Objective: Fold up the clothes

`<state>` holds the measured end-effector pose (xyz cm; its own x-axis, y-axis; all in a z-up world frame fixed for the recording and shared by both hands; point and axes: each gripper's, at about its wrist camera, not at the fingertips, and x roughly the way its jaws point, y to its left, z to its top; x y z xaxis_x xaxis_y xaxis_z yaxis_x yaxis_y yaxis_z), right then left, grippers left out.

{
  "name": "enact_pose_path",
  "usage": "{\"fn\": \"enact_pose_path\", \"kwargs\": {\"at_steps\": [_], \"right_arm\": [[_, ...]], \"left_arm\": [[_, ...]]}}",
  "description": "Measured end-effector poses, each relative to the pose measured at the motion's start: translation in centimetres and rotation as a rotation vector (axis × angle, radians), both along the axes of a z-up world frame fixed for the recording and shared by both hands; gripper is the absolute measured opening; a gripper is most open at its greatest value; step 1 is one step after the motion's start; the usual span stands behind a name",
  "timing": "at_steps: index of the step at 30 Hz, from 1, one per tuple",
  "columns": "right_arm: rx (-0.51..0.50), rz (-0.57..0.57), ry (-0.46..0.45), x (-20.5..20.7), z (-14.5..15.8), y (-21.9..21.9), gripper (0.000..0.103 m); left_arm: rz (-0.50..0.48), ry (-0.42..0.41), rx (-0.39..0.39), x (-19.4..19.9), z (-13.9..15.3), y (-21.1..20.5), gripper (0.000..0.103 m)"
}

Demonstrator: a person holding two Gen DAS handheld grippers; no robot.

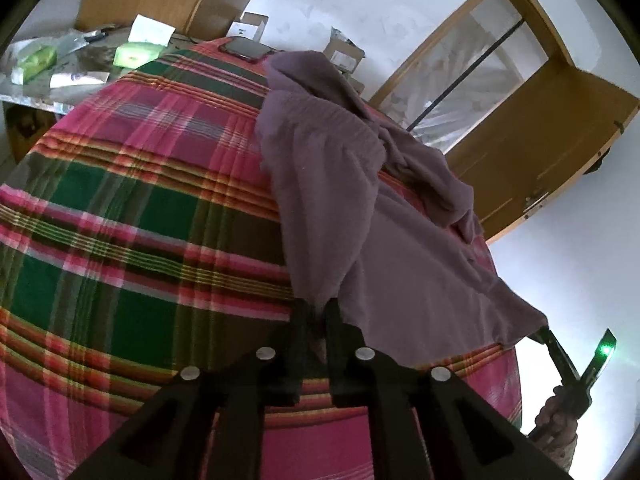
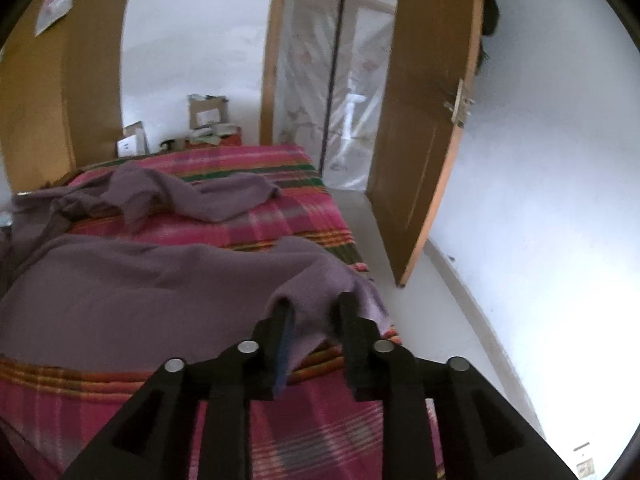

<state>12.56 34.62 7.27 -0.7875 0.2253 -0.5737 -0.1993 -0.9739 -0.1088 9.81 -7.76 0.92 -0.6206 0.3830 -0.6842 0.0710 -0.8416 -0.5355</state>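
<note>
A purple garment (image 1: 360, 200) lies spread and partly rumpled along the right side of a bed with a pink and green plaid sheet (image 1: 140, 220). My left gripper (image 1: 318, 316) is low over the sheet at the garment's near left corner. Its jaws stand a narrow gap apart with the cloth's tip in the gap. In the right wrist view the garment (image 2: 140, 292) reaches my right gripper (image 2: 316, 308), which is open. Its near right corner drapes over the left finger and sags loosely between the two. The left wrist view also shows the right gripper (image 1: 542, 334), held by a hand (image 1: 556, 420).
A cluttered side table (image 1: 24, 96) with green packets stands at the bed's far left. A dark phone (image 1: 246, 49) lies on the far end of the bed, with cardboard boxes (image 1: 344, 54) behind. An open wooden door (image 2: 420, 140) and white floor (image 2: 440, 340) lie to the right.
</note>
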Motion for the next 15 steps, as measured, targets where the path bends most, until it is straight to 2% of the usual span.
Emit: {"fn": "enact_pose_path", "kwargs": {"at_steps": [3, 7, 15], "right_arm": [[-0.027, 0.066, 0.029, 0.8, 1.0, -2.4, 0.026], [-0.108, 0.236, 0.047, 0.7, 1.9, -6.8, 0.027], [-0.299, 0.597, -0.044, -3.8, 1.1, -17.2, 0.033]], "left_arm": [[-0.001, -0.008, 0.021, -0.1, -0.4, -0.7, 0.01], [-0.009, -0.01, 0.063, -0.3, -0.9, -1.6, 0.01], [-0.021, 0.014, 0.109, -0.3, -1.2, -3.3, 0.017]]}}
